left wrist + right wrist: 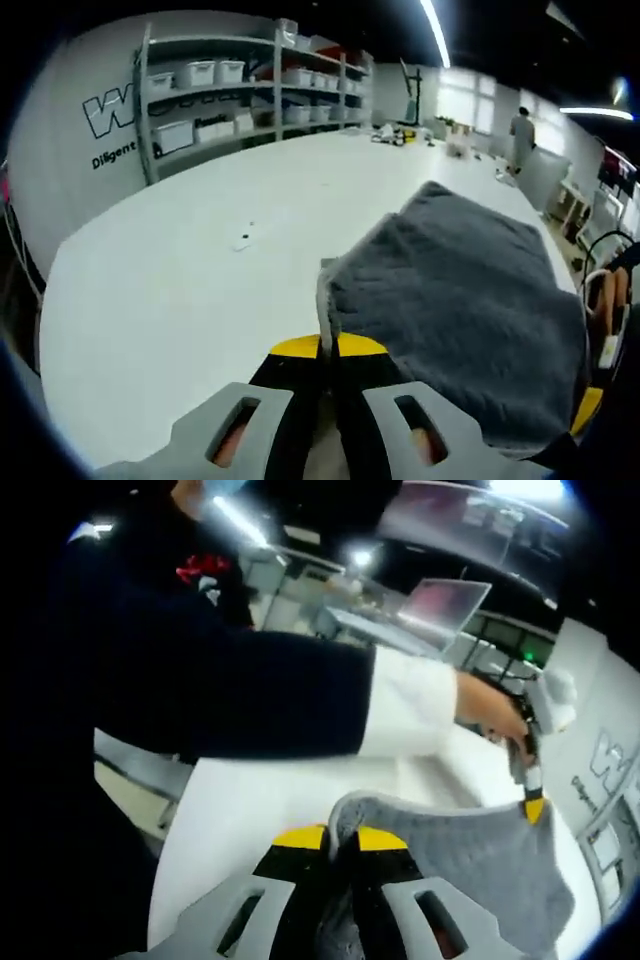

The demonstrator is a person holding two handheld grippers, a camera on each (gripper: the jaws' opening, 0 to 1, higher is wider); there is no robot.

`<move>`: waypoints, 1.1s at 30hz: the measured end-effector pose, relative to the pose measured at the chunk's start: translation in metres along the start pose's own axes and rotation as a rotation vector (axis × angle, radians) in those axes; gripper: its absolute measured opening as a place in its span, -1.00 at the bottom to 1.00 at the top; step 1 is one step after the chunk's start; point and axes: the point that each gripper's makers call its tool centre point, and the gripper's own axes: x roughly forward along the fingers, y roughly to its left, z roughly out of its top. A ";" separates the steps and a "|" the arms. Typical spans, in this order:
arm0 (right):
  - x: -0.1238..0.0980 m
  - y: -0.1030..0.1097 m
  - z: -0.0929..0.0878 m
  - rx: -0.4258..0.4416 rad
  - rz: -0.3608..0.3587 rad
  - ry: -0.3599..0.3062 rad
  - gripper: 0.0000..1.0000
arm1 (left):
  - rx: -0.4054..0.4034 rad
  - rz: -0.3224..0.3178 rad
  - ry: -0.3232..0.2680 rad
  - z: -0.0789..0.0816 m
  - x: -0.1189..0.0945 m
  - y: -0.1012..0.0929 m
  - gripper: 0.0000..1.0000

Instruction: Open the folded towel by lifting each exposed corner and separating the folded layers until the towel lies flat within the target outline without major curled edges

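Observation:
A grey towel (460, 300) lies partly lifted on the white table (180, 300). At the bottom of the left gripper view my left gripper (327, 348) is shut, its yellow tips pinching the towel's near corner. The right gripper's yellow tip (588, 408) peeks in at the towel's right edge, beside a hand. In the right gripper view my right gripper (340, 840) is shut on another corner of the towel (470, 865), which stretches across to the left gripper (533, 802), held by a person's hand. The towel hangs raised between the two grippers.
Metal shelves with white bins (250, 80) stand behind the table. A small object (243, 240) lies on the table's left part, and clutter (400, 135) sits at its far end. A person (520, 130) stands far off. A dark sleeve (200, 680) crosses the right gripper view.

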 end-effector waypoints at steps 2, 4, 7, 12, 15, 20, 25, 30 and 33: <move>0.004 0.001 0.002 -0.002 -0.001 0.000 -0.94 | 0.010 0.016 0.019 -0.003 -0.001 0.008 -0.96; 0.009 0.001 0.005 0.004 0.001 -0.001 -0.95 | 0.012 0.022 0.029 -0.005 -0.002 0.011 -0.96; 0.014 0.002 0.008 0.017 0.006 -0.009 -0.95 | 0.025 0.032 0.050 -0.010 -0.006 0.017 -0.96; 0.028 0.005 0.014 0.052 0.016 -0.026 -0.94 | -0.011 0.063 0.088 -0.019 -0.018 0.033 -0.96; 0.040 0.009 0.019 0.058 0.038 -0.041 -0.92 | -0.022 0.067 0.095 -0.024 -0.027 0.041 -0.95; 0.055 0.019 0.021 0.062 0.104 -0.050 -0.95 | -0.022 0.085 0.092 -0.032 -0.033 0.042 -0.95; 0.066 0.015 0.023 0.078 0.105 -0.056 -1.00 | 0.020 0.103 0.117 -0.038 -0.036 0.049 -0.95; 0.075 0.016 0.032 0.058 0.093 -0.059 -1.00 | 0.023 0.106 0.105 -0.036 -0.048 0.056 -0.95; 0.079 0.018 0.036 0.053 0.098 -0.063 -1.00 | 0.005 0.108 0.110 -0.040 -0.053 0.060 -0.95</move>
